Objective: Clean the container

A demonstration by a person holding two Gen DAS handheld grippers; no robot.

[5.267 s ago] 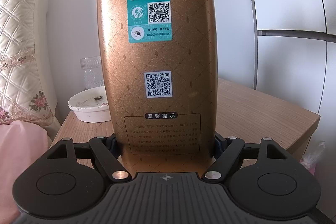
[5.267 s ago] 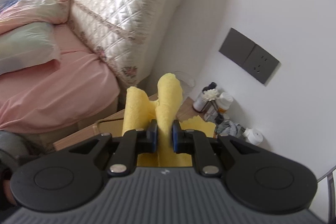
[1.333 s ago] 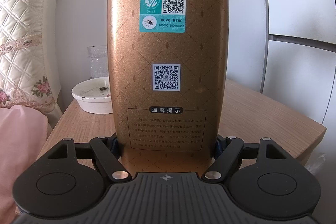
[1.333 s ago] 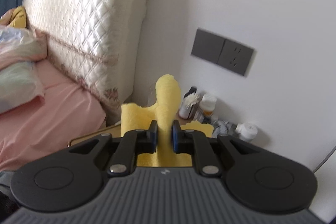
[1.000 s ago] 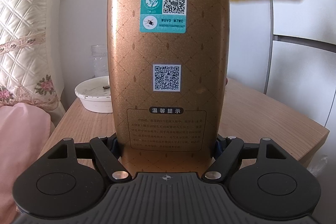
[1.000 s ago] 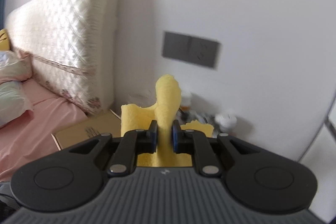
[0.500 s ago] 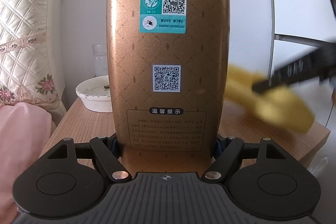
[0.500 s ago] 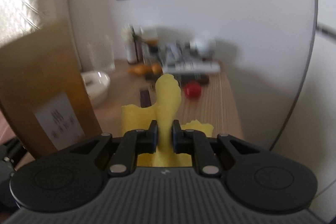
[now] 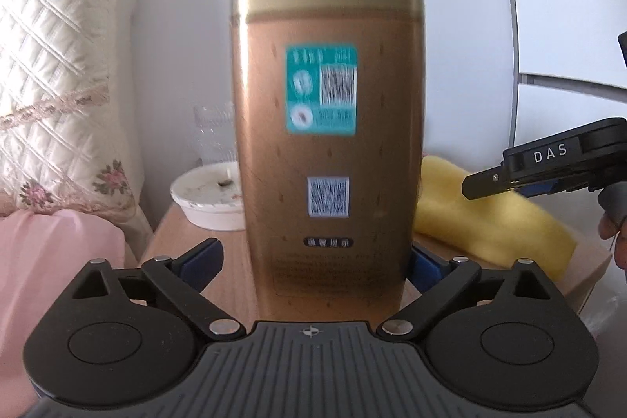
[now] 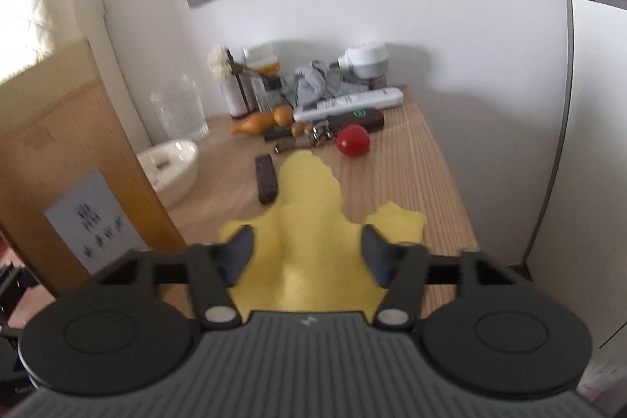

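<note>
Wooden nightstand [image 10: 395,179] | yellow cloth [image 10: 313,222] lying | left tongs [image 9: 313,261] spread, right tongs [image 10: 305,253] spread

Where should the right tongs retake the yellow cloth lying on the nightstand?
Probably at the raised fold along the middle of the yellow cloth, coming from above. It lies flat on the nightstand, so its thin edges offer little. The open right tongs already straddle that ridge.

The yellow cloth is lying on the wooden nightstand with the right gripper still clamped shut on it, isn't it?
Not quite: the right gripper is open, its jaws spread on either side of the yellow cloth, as the right wrist view shows. The cloth does lie on the wooden nightstand.
</note>
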